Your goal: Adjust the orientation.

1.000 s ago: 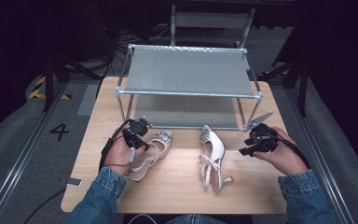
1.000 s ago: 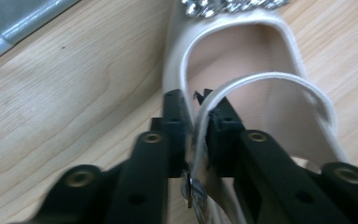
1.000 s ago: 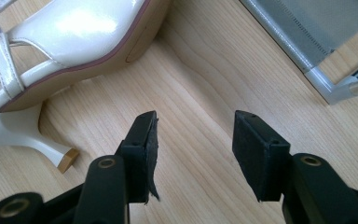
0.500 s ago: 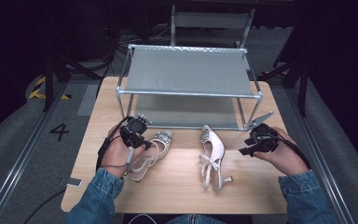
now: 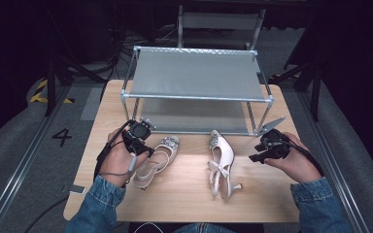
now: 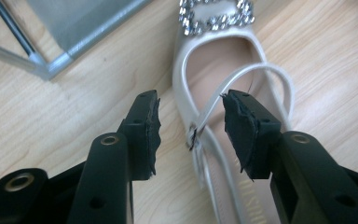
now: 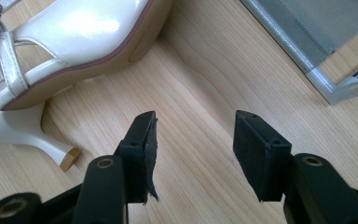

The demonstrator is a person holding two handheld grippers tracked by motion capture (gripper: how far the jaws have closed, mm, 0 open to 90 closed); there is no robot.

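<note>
High view: a pale wooden table (image 5: 184, 194) carries a two-tier shelf rack of silver metal tubes and grey panels (image 5: 196, 77) at its far side, and two cream patent slingback shoes with rhinestone buckles lie on the wood in front of it. The left shoe (image 5: 158, 158) lies upright with its toe pointing far and its jewelled buckle near the rack's lower shelf; the left tool (image 5: 141, 141) hangs just above its near left side, held in the person's left hand (image 5: 116, 162). In the left gripper view the black jaws stand about half apart over the left shoe (image 6: 214, 70); they have just been opening, and the thin ankle strap (image 6: 242, 88) with its small buckle lies between them, with neither pad pressing on it. The right shoe (image 5: 221, 158) lies tipped on its side near the table's middle, heel toward the near edge. The right tool (image 5: 264, 150) sits to the right of it, apart from it, held in the right hand (image 5: 296, 160). In the right gripper view its jaws stand apart over bare wood with nothing between them, the right shoe (image 7: 88, 32) and its slim heel (image 7: 32, 137) at the upper left, a corner of the rack (image 7: 326, 86) at the upper right.
</note>
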